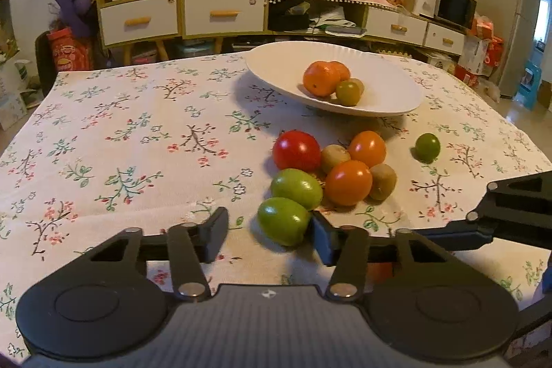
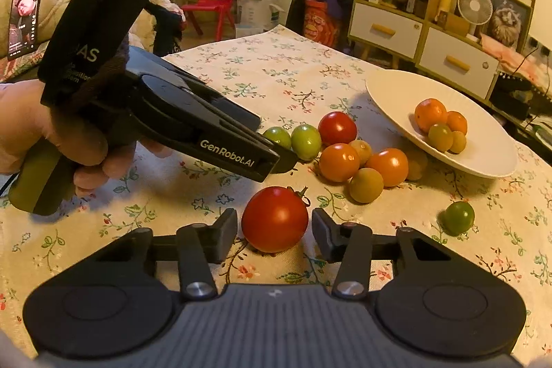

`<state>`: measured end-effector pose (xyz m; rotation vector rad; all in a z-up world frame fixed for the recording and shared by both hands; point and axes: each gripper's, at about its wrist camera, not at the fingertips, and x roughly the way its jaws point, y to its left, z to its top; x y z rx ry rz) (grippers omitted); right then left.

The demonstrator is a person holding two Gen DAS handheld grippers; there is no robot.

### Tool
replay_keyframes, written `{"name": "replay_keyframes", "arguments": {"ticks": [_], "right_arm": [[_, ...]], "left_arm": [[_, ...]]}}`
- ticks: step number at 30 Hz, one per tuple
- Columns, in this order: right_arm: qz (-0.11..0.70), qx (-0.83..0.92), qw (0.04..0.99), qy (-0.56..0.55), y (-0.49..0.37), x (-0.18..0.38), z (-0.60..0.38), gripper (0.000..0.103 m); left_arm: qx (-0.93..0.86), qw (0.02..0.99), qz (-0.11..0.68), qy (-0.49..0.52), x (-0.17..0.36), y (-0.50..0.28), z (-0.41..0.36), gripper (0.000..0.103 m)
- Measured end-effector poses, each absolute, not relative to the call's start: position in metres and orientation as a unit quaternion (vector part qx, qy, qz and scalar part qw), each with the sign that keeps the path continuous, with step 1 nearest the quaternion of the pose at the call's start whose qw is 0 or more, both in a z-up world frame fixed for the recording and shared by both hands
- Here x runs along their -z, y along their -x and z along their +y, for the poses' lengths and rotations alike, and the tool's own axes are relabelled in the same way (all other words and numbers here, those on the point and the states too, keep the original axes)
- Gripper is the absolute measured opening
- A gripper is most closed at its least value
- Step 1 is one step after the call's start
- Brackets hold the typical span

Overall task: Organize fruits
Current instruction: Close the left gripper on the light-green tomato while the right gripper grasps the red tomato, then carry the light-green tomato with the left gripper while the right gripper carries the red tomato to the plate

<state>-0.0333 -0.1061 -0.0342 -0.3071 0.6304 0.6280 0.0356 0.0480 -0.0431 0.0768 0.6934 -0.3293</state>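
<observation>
Fruits are split between the white plate (image 1: 386,99) and a loose cluster on the bench (image 1: 138,133) just in front of that plate.

Right claw (image 2: 275,225): jaws are set around a red tomato (image 2: 275,219), which sits on the cloth on the near side of the cluster, well short of the plate. A thin gap is seen at each pad, so no firm contact yet; counted as not clenched.

Left claw (image 1: 269,230): a green fruit (image 1: 283,220) lies at the near edge of the cluster, touching or almost touching the right-hand pad; a clear gap is left at the other pad. Also not gripped. In the right wrist view the tips are seen beside two green fruits (image 2: 293,140), partly hidden.

Cluster between claws and plate: a second red tomato (image 1: 296,150), two orange ones (image 1: 348,182), some brownish small fruits, more green. One green fruit (image 1: 427,147) is off alone, to the right of the cluster, near the plate's front rim.

On the plate: two orange fruits (image 1: 321,78) and two small greenish ones, touching each other.

Step judged: double pick, grasp phase. Next: both grips to be closed fully and centred on round, roll-prone fruit, left claw shifted so the fruit sits mid-jaw, then lifted clear of neighbours and carried over the plate rim.
</observation>
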Motion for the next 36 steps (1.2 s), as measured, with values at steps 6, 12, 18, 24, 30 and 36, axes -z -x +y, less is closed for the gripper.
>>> {"name": "replay_keyframes", "arguments": {"ticks": [6, 12, 18, 24, 30, 36], "right_arm": [[0.305, -0.305, 0.890, 0.145, 0.032, 0.032, -0.106, 0.038], [0.307, -0.304, 0.890, 0.145, 0.031, 0.031, -0.106, 0.037], [0.308, -0.301, 0.892, 0.138, 0.029, 0.027, -0.109, 0.037], [0.311, -0.295, 0.894, 0.128, 0.024, 0.022, -0.114, 0.036], [0.312, -0.284, 0.898, 0.121, 0.020, 0.015, -0.118, 0.035], [0.318, -0.273, 0.901, 0.110, 0.012, 0.011, -0.125, 0.034]], "left_arm": [[0.168, 0.923, 0.344, -0.033, 0.042, -0.035, 0.048, 0.038], [0.166, 0.921, 0.351, -0.026, 0.040, -0.036, 0.050, 0.038], [0.161, 0.920, 0.356, -0.019, 0.036, -0.035, 0.053, 0.038], [0.160, 0.920, 0.357, -0.010, 0.029, -0.034, 0.054, 0.038], [0.165, 0.920, 0.356, -0.005, 0.022, -0.033, 0.052, 0.038], [0.169, 0.919, 0.355, 0.001, 0.015, -0.030, 0.049, 0.038]]}}
